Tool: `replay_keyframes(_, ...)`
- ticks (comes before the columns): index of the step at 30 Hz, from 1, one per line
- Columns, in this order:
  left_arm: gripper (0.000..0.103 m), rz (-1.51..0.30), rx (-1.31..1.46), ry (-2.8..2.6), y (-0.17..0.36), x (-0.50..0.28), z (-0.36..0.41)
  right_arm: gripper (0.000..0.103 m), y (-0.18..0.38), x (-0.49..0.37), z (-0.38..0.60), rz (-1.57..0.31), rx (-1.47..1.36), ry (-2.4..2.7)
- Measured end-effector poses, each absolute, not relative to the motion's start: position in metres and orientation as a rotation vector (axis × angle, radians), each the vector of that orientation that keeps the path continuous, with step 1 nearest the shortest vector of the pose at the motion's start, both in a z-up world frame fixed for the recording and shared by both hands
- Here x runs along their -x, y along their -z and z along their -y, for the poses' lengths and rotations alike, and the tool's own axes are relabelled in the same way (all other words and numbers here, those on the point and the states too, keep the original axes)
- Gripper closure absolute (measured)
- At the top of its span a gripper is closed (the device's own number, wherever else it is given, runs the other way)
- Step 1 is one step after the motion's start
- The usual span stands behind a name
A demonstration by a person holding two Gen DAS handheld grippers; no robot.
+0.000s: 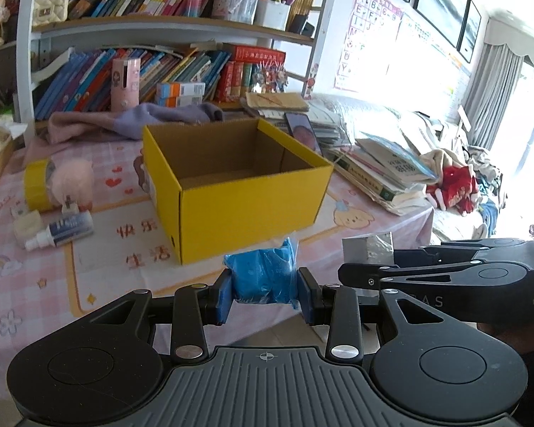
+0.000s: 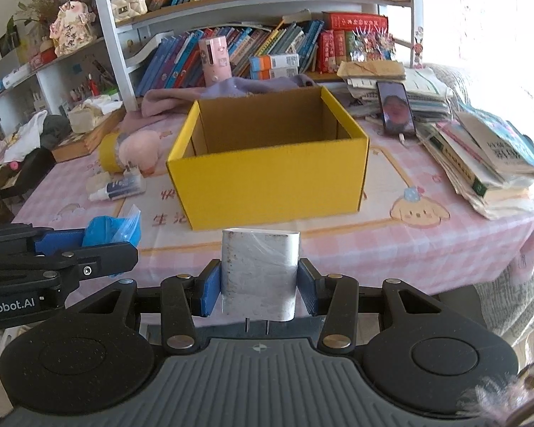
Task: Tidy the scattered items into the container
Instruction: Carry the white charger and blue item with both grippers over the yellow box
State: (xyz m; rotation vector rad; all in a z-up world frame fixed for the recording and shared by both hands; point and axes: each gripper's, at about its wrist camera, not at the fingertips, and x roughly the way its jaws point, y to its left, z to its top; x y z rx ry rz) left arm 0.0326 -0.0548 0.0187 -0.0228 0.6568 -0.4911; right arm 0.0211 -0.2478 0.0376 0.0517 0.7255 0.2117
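1. Left wrist view: the left gripper (image 1: 263,293) is clamped on a crumpled blue plastic bag (image 1: 261,277), pads pressing in on both sides. It's up off the pink checked tablecloth (image 1: 99,267), near the table's front edge. The yellow cardboard box (image 1: 249,210) sits at about 12 o'clock from the bag, open at the top, and as far as I can see there's nothing in it.

2. Same view, over at 9 to 10 o'clock from the box: a small spray bottle (image 1: 58,231), a pink fluffy toy (image 1: 71,179), a yellow roll of tape (image 1: 35,186) and a couple of small white bits I can't make out. All still on the cloth.

3. Right wrist view: the right gripper (image 2: 260,293) has a white plug adapter (image 2: 260,274) pinched between its pads, prongs pointing back toward the camera. The box is dead ahead at 12 o'clock, a short way off.

4. Progress-wise I'd call it early. Two items are picked up but neither is over the box, and the pile by the box's left side hasn't been touched.
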Motion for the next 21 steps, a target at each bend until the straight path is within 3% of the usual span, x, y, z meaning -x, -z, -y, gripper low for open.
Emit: replay_keyframes(21, 0.067, -0.558, -0.016, 0.461, -0.048, -0.143, 0.089, 0.06, -0.066, -0.158, 0.257, -0.624, 0.081, -0.346)
